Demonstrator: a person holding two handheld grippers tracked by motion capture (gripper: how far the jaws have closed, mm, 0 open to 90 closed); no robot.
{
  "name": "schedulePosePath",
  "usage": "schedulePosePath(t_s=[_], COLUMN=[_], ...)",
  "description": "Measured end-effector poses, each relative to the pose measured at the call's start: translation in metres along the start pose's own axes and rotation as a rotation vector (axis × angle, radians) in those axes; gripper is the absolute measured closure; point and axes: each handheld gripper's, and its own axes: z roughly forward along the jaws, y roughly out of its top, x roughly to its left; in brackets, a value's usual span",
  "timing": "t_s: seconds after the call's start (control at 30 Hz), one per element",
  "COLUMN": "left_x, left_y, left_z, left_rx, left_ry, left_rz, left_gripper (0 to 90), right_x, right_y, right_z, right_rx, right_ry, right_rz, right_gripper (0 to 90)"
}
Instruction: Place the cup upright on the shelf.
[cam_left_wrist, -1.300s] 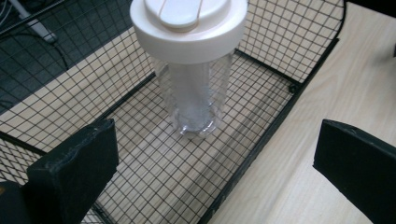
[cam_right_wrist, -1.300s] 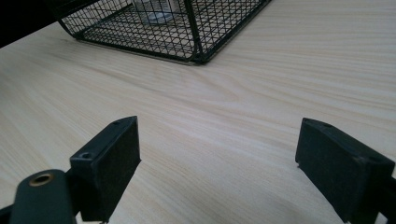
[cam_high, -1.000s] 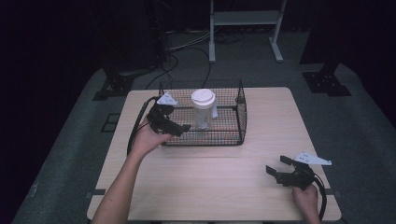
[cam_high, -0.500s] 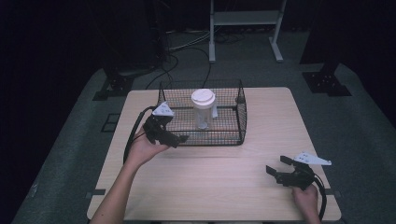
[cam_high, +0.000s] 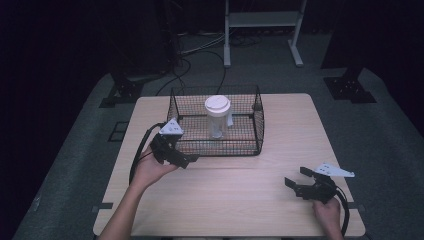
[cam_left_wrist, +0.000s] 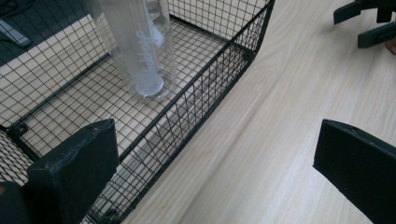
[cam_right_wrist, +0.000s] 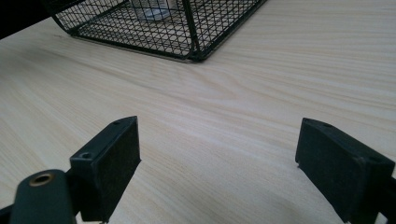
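I saw a black wire basket (cam_high: 260, 122) with thin crossed wires, sitting near the far edge of the pale wooden table (cam_high: 240, 200). Inside it stood a tall clear plastic cup (cam_high: 217, 120) with a round white lid, upright, close to the middle of the basket.

From the high view I could see the lid and the whole basket. My left gripper view showed me something else: the cup's see-through wall and its round bottom resting on the basket's wire floor (cam_left_wrist: 149, 88). My right gripper view showed just the cup's bottom through the mesh (cam_right_wrist: 152, 8) and the smooth wood grain.

My left gripper (cam_high: 187, 161) was at the basket's near left corner, just outside the front wall. Its jaws were wide apart and held nothing. One jaw sat over the basket wall and the other over bare wood. The cup was ahead of it, inside the basket, not touching.

My right gripper (cam_high: 295, 181) was near the table's near right corner, well apart from the basket. Its jaws were wide apart too, with nothing between them.
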Motion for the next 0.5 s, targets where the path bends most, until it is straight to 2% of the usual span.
schedulePosePath(t_s=[0.27,0.43,0.5], left_x=[-0.005,-0.009,-0.010], left_y=[-0.017,-0.029,-0.033], left_z=[-0.004,-0.002,-0.002], left_rx=[-0.006,0.009,-0.001], left_ry=[0.014,0.019,0.017], left_rz=[-0.003,0.002,-0.009], left_gripper=[0.0,0.0,0.0], right_x=[0.000,0.001,0.001], right_y=[0.000,0.000,0.000], right_z=[0.000,0.000,0.000], right_rx=[-0.001,-0.001,0.000], right_ry=[0.002,0.003,0.004], right_rz=[-0.002,-0.010,-0.008], right_gripper=[12.9,12.9,12.9])
